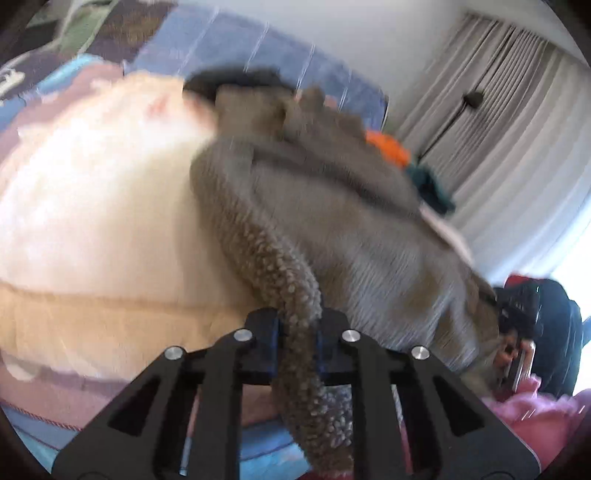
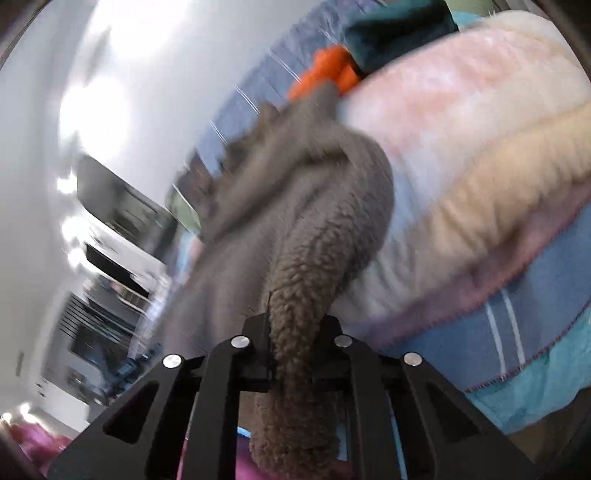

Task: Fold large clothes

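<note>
1. Grey-brown fleece garment (image 1: 332, 221), nubbly curled texture all along its edge.
2. Cream, peach and pale pink blanket (image 1: 92, 221) in soft bands.
3. Blue bedspread (image 2: 535, 325) with thin white stripes.
4. Bright orange cloth (image 2: 325, 72) beside dark teal fabric (image 2: 399, 26).
5. Grey pleated curtain (image 1: 498, 129).

Nubby grey-brown fleece garment (image 1: 295, 229) – matt black plastic jaws, soft plush blanket (image 1: 92, 221).

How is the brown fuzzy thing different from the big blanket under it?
The brown fleece garment is dark and nubbly; the pastel blanket is pale and striped. The garment is pinched by the left gripper and right gripper; the blanket lies spread, unheld. Both look soft.
</note>
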Tool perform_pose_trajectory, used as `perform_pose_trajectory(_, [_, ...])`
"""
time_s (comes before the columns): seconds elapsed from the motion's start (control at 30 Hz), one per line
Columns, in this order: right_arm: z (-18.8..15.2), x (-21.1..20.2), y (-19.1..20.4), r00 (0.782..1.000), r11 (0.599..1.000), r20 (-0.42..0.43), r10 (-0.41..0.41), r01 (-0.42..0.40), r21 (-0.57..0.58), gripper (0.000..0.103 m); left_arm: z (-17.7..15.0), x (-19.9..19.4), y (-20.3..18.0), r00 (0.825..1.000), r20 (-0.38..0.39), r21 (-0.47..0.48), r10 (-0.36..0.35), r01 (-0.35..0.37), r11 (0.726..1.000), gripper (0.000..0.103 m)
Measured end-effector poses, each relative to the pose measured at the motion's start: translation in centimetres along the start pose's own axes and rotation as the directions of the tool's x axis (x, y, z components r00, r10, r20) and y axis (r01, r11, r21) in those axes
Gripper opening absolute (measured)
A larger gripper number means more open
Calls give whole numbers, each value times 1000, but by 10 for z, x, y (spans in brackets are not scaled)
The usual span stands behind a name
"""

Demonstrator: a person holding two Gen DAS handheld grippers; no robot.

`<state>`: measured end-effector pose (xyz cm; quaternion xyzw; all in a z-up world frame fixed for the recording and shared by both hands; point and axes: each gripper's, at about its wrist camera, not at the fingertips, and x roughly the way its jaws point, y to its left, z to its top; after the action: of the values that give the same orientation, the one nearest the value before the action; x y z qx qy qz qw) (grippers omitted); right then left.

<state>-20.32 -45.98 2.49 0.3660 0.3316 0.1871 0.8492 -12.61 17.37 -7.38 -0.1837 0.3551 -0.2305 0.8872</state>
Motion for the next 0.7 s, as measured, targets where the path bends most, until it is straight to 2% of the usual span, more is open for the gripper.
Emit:
perform_pose_trajectory(0.13, [29, -13, 36, 994, 995, 74, 80, -75, -66, 11, 34, -31, -27, 989, 145, 61, -42, 33, 998, 13])
perform_pose_trajectory(0.27, [49, -33, 67, 983, 985, 132, 124, -106, -139, 10, 60, -58, -47, 972, 222, 95, -77, 57, 994, 13])
perform_pose_trajectory(0.4, [50, -66, 96, 971, 969, 189, 144, -100, -224, 10, 61, -93, -79, 955, 292, 184, -50, -5, 983, 13])
perform_pose_trajectory(0.53, [39, -101, 126, 962, 950, 244, 120, -40, -309, 10, 56, -124, -98, 942, 334, 223, 8, -87, 971, 13])
perform_pose_trajectory(0.7, [53, -84, 121, 965, 961, 250, 82, -10, -277, 10, 63, -124, -89, 940, 341, 188, 35, -105, 977, 13])
